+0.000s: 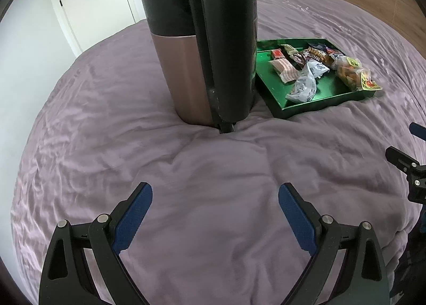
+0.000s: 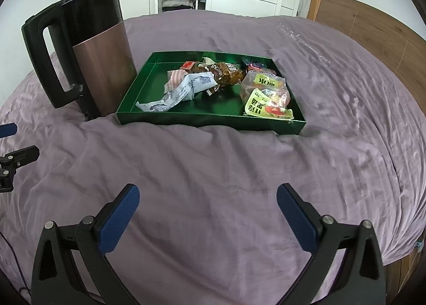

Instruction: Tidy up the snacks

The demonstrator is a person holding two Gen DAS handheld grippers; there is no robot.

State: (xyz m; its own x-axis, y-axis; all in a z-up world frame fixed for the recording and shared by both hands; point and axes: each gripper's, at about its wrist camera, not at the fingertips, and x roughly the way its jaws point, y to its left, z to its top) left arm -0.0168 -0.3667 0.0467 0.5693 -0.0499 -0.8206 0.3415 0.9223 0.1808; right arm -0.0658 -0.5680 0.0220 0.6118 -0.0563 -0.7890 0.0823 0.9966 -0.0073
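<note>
Both of your hand-held grippers hang low over the bed [image 2: 213, 166], each spread wide with nothing between the blue pads. Your left hand-held gripper [image 1: 215, 218] points at the kettle [image 1: 197, 46]; your right hand-held gripper [image 2: 208, 214] points at the tray [image 2: 149, 116]. In the right view the tip of the left one shows at the left edge, and in the left view the right one shows at the right edge.

The snacks [image 2: 221, 78] already lie in the green tray, which sits on the purple cover just right of the kettle, near it or touching; you cannot tell which. A crumpled white-and-blue wrapper [image 2: 178, 92] lies toward the front left, its print too small to read. A pink striped pack [image 2: 175, 77] sits behind it. A brown packet [image 2: 226, 72] in the middle shows letters that look like "NUTON", partly creased. At the right, two clear bags [image 2: 266, 92] carry yellow labels with Chinese characters. A small red packet [image 2: 187, 65] sits at the back.

Faint writing is stitched on the cover near the headboard [image 2: 372, 30], unreadable.
</note>
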